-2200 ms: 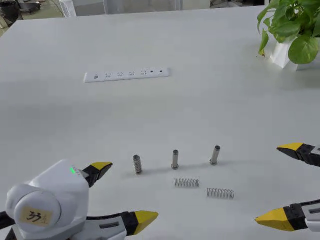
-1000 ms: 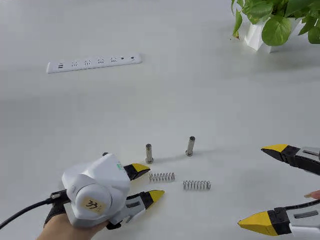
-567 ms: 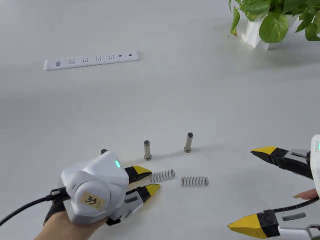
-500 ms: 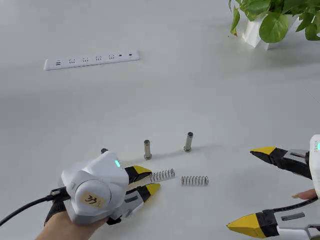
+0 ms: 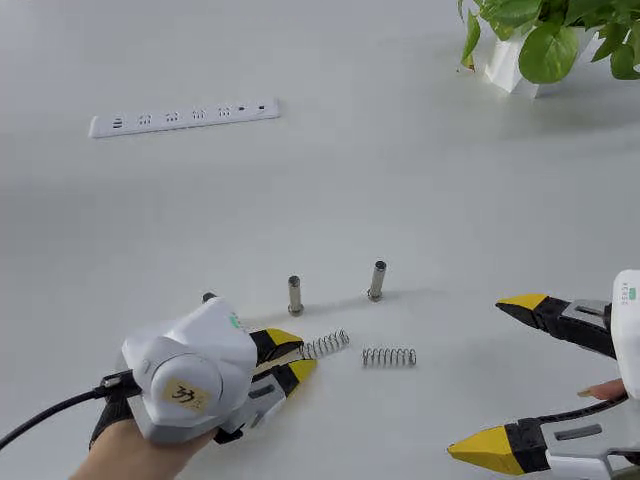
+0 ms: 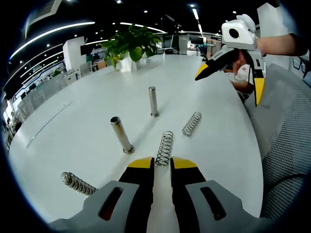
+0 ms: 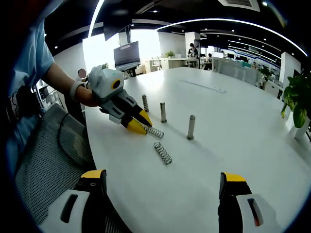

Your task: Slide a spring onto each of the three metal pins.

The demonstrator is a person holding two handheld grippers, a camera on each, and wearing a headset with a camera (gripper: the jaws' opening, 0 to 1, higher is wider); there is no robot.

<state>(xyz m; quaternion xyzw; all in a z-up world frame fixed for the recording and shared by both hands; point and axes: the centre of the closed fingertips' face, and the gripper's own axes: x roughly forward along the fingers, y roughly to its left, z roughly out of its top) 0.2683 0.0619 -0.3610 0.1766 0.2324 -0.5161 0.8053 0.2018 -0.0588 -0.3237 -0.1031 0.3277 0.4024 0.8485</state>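
Note:
Two bare metal pins [image 5: 294,295] [image 5: 377,280] stand upright on the white table [image 5: 400,180]. A third pin [image 6: 75,183] carries a spring; in the head view only its top [image 5: 208,298] shows behind the left gripper. My left gripper [image 5: 288,355] [image 6: 162,162] is shut on the near end of a loose spring [image 5: 327,344] [image 6: 164,145], which points slightly upward. The other loose spring [image 5: 389,356] [image 6: 192,123] lies flat just to its right. My right gripper [image 5: 497,375] [image 7: 163,177] hangs wide open at the right, holding nothing, apart from the springs.
A white power strip [image 5: 185,115] lies at the far left of the table. A potted plant [image 5: 540,40] stands at the far right corner. A mesh chair [image 6: 286,145] sits beside the table's near edge.
My left gripper moved right to the nearer loose spring and closed its jaws on the spring's end, which now tilts. The right gripper stayed open, nearly in place.

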